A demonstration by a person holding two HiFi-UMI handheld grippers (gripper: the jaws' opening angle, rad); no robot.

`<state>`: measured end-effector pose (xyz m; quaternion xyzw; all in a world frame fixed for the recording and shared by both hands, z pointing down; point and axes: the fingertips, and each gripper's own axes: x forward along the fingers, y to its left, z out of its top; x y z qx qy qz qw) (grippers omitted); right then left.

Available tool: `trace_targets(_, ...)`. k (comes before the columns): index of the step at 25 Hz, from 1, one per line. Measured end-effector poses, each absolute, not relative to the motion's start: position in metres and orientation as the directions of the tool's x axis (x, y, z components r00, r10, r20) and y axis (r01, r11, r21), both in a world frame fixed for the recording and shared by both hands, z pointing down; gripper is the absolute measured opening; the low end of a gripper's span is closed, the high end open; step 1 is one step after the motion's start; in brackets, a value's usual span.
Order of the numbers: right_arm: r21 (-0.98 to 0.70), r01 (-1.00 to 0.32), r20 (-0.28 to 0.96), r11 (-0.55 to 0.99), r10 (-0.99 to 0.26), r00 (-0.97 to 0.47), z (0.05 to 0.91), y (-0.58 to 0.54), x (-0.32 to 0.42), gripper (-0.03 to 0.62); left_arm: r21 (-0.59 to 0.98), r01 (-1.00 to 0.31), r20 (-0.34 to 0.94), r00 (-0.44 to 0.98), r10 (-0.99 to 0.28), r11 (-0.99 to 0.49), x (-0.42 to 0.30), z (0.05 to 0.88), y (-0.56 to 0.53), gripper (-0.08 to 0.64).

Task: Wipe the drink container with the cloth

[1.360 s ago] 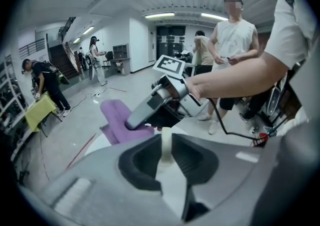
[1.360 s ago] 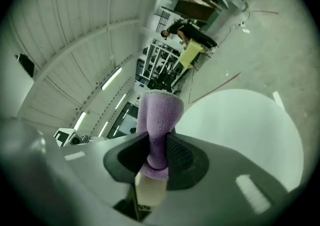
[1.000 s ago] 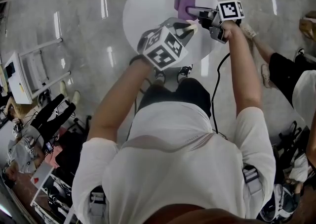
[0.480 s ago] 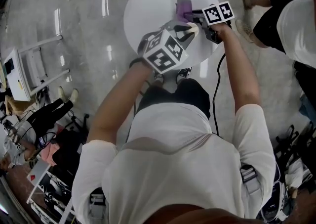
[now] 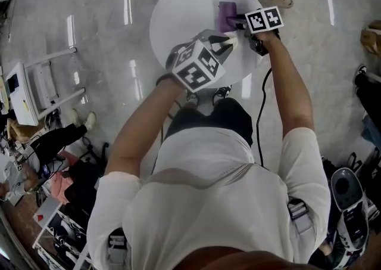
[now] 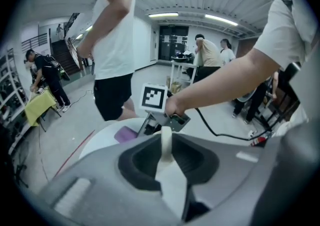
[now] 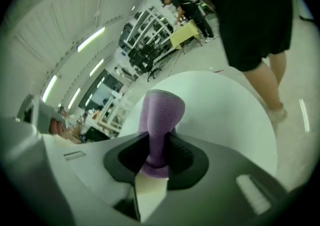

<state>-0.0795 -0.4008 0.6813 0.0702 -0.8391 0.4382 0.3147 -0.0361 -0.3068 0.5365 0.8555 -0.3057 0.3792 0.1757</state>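
Observation:
A purple cloth [image 5: 226,15] lies at the far right of the round white table [image 5: 178,6]. My right gripper [image 5: 239,21] is shut on its near end. In the right gripper view the cloth [image 7: 160,115] rises out of the jaws over the tabletop [image 7: 225,115]. My left gripper [image 5: 231,39] hovers over the table's near edge, just short of the right one. In the left gripper view its cream fingers [image 6: 165,142] stand pressed together with nothing showing between them. Beyond them are the right gripper's marker cube [image 6: 154,98] and the cloth [image 6: 125,133]. No drink container shows in any view.
A bystander in a white top and black shorts [image 6: 112,45] stands just beyond the table. A black cable [image 5: 260,114] hangs from the right gripper. A white rack [image 5: 36,84] stands on the floor at the left. Other people [image 6: 207,53] are farther back in the hall.
My right gripper and the cloth have shifted slightly left and toward me on the table. The bystander at the right has walked round to the table's far side. My left gripper has barely moved.

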Motion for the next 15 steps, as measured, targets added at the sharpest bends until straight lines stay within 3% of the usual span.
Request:
trace_targets(3,-0.802,-0.349,0.425,0.484,0.053,-0.904,0.637,-0.413,-0.073,0.094,0.068,-0.654,0.757,0.526,-0.388,-0.753,-0.038,0.536,-0.308,0.064)
trace_targets(6,-0.843,-0.289,0.285,0.454,-0.081,-0.955,0.586,-0.418,-0.049,0.094,0.059,-0.651,0.76,0.521,-0.389,-0.757,-0.037,0.535,-0.311,0.066)
trace_targets(15,-0.761,-0.278,0.124,0.586,-0.289,-0.949,0.454,-0.367,0.031,0.094,0.001,-0.653,0.658,0.571,-0.491,-0.758,-0.024,0.483,-0.302,0.13)
